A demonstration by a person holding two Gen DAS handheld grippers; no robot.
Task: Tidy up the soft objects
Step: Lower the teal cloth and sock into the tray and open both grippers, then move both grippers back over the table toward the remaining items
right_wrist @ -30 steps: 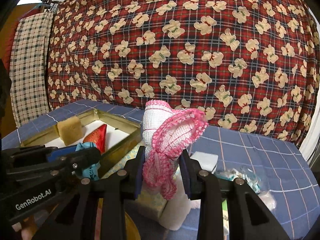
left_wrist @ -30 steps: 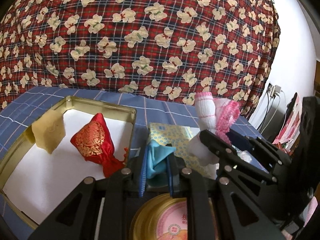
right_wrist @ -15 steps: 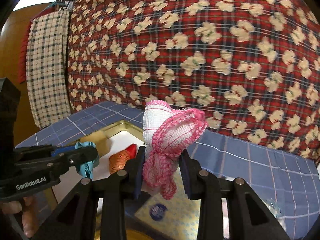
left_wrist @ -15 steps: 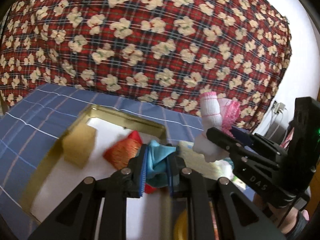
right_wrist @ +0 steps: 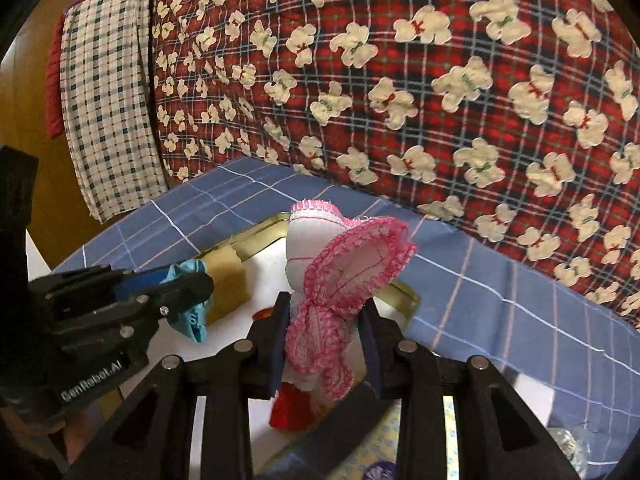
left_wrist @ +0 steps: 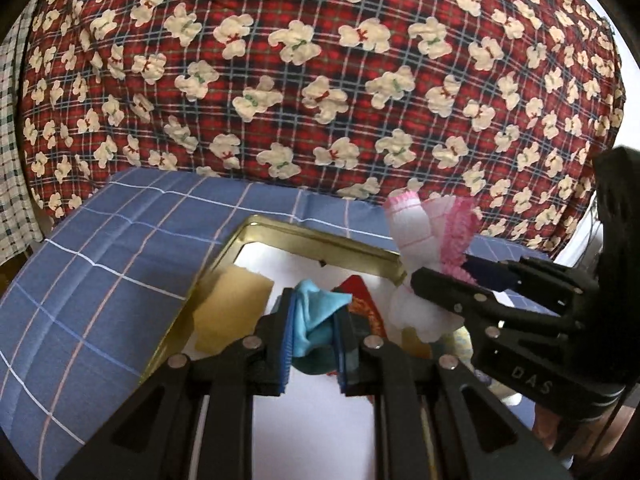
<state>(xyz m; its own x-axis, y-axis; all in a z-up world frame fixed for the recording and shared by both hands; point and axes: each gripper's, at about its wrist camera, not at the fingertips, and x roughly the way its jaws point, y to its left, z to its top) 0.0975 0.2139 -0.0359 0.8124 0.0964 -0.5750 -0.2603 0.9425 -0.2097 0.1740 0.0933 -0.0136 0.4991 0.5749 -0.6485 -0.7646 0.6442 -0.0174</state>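
Both grippers have shifted across toward the gold tin tray since a second ago; it used to sit off to the left in the left wrist view and now lies directly ahead of the fingers. Left gripper is clamped nearly shut on a crumpled blue cloth, which bunches up between the pads and hangs above the tray's white floor. Right gripper is closed on a white cloth with pink crochet edging, jaws only slightly apart around the fabric; the cloth stands up out of the fingers over the tray's near right corner. In the left wrist view the right gripper comes in from the right, just beside the left one, cloth at the tray rim. Inside the tray: yellow sponge block against the left wall, red embroidered pouch beside it, partly hidden behind the blue cloth. Tray sits on a blue checked sheet, with a red plaid bear-print quilt piled behind. Patterned yellow paper packet lies near the tray, under the right gripper.
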